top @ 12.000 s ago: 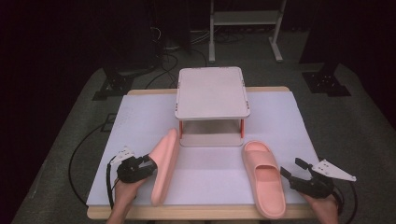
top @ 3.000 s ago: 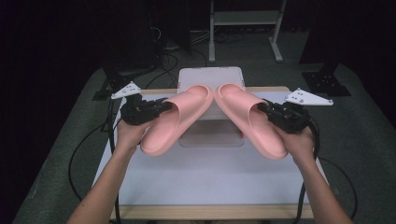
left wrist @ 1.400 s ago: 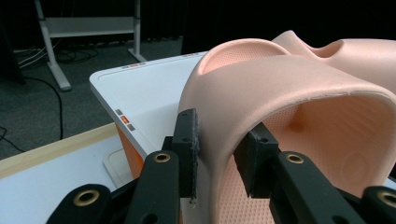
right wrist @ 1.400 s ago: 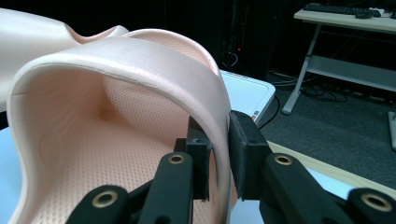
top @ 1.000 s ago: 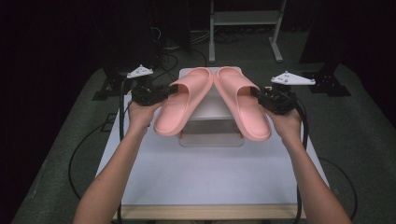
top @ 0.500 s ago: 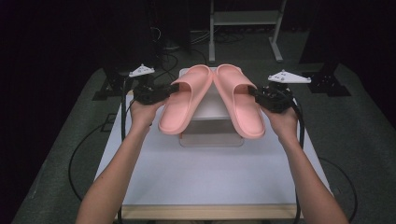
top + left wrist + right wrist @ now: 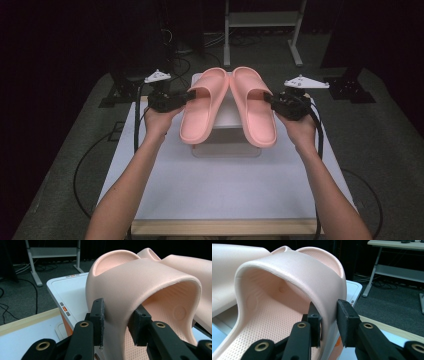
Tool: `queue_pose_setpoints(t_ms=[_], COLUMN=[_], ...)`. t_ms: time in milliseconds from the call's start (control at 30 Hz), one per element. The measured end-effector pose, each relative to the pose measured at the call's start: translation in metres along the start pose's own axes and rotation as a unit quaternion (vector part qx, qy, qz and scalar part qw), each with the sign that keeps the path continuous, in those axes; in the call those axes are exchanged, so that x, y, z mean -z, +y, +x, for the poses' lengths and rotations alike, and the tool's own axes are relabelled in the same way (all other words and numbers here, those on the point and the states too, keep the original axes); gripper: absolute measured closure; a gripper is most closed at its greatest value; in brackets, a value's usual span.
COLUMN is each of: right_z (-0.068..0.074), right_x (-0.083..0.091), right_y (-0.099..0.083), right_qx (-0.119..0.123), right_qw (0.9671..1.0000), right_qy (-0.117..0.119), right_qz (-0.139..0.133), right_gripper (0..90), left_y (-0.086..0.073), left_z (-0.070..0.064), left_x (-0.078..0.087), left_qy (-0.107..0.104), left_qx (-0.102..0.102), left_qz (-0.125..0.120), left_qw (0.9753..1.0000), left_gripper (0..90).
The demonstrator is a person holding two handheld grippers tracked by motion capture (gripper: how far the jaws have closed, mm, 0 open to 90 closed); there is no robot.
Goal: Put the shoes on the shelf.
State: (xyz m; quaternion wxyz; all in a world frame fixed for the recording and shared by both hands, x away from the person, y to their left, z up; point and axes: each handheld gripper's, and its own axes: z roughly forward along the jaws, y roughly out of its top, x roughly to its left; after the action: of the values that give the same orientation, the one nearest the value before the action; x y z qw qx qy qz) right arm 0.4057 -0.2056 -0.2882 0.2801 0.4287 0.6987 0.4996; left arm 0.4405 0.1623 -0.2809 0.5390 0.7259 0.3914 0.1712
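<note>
the left gripper [image 7: 186, 96] has its jaws clamped on the strap of the left slipper [image 7: 200, 107], and the right gripper [image 7: 270, 99] likewise pinches the right slipper [image 7: 255, 107]; both slippers hang above the white rack [image 7: 226, 117], toes nearly touching over its far edge. to finish well, i'd lower them level onto the rack's top, parallel and side by side, releasing only once the soles rest flat.

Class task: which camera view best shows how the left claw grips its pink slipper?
The left gripper view: the left claw pinches the slipper strap's side wall between both pads. The high view shows the claw small; the right gripper view shows part of that slipper.
</note>
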Motion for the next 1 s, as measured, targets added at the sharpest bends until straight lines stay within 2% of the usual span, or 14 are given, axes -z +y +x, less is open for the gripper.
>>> queue_pose_setpoints(t_ms=[833, 1000], right_z=[0.003, 0.005], right_x=[-0.011, -0.017], right_y=[0.007, 0.009], right_qx=[-0.008, -0.011], right_qw=[0.9999, 0.9999], right_qy=[-0.012, -0.013], right_qz=[0.001, 0.001], right_gripper=[70.3, 70.1], left_y=[0.003, 0.003], left_z=[-0.002, 0.001], left_x=[-0.013, -0.015], left_qy=[0.006, 0.009], left_qx=[0.01, 0.019], left_qz=[-0.001, -0.005], left_qw=[0.9999, 0.9998], left_gripper=[65.9, 65.8])
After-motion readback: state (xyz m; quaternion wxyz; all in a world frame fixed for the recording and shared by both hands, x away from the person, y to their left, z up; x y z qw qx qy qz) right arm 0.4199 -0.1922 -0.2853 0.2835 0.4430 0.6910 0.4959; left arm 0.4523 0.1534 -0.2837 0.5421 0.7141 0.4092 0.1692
